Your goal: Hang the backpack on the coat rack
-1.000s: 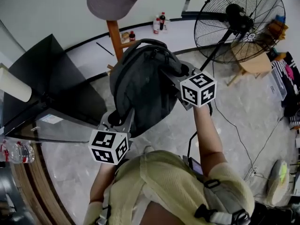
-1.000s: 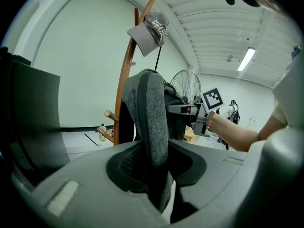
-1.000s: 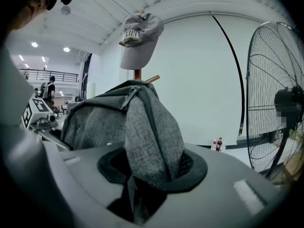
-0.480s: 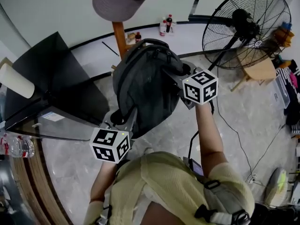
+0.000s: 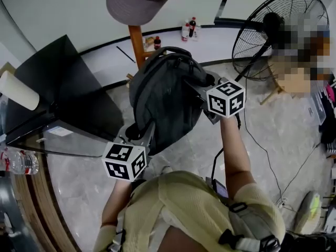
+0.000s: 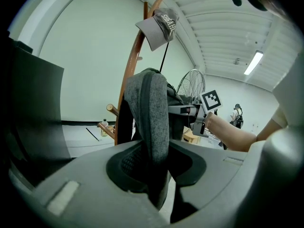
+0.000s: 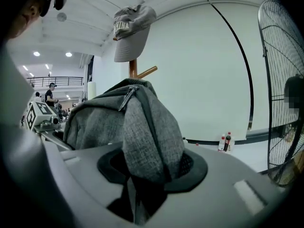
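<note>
backpack (image 5: 163, 98) hides the lower coat rack (image 5: 137, 43).

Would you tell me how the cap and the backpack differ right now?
The cap already hangs atop the rack; the backpack is off it, clamped in the left gripper and right gripper. The cap is small, lighter grey, lettered; the backpack is far bulkier and darker. Both are grey fabric.

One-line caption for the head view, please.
Left gripper and right gripper clamp a grey backpack near the wooden coat rack, topped by a cap.
</note>
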Demonstrator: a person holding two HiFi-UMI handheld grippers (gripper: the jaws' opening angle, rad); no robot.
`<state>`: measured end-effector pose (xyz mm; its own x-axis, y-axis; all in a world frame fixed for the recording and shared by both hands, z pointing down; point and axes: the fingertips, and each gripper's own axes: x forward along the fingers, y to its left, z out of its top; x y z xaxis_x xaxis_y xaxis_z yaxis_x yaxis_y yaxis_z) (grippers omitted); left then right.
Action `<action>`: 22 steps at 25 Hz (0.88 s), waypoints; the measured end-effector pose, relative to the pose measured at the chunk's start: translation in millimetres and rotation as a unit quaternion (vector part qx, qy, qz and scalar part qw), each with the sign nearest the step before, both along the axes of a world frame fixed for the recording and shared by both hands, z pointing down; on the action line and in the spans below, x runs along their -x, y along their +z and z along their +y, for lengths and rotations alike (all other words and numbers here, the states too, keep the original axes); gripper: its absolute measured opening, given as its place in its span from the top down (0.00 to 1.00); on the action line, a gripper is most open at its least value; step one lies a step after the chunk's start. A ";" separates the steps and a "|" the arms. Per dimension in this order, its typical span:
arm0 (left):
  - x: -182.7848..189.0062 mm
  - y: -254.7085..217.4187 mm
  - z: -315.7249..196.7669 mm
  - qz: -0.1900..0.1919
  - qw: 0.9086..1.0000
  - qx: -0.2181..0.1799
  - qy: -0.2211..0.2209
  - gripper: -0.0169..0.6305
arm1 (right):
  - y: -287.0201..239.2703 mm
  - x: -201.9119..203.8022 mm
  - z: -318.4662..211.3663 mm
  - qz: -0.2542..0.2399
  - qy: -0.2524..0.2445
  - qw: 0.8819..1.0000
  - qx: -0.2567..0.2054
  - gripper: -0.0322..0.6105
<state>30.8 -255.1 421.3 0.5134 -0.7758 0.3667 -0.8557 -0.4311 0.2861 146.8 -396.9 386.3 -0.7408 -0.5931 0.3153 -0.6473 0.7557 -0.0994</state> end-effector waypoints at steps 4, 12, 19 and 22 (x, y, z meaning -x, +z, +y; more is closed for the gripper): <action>0.3 6.0 -3.2 0.000 1.000 0.006 -0.002 0.82 | 4.7 0.5 -3.7 -0.001 -0.002 1.000 0.002 0.68; 1.0 17.9 -12.5 -0.002 1.000 0.012 -0.009 0.82 | 14.3 2.1 -14.7 0.003 -0.004 1.000 0.003 0.68; 4.2 29.0 -22.4 -0.014 1.000 0.012 -0.022 0.82 | 19.2 4.1 -24.7 -0.001 -0.005 1.000 -0.007 0.66; 5.5 33.3 -27.2 -0.021 0.999 0.009 -0.027 0.82 | 21.0 4.5 -29.3 -0.001 -0.005 1.000 -0.012 0.65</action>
<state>25.3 -282.3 454.6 0.4542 -0.7954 0.4014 -0.8894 -0.3781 0.2570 142.4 -426.3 407.3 -0.7476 -0.5929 0.2992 -0.6392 0.7646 -0.0821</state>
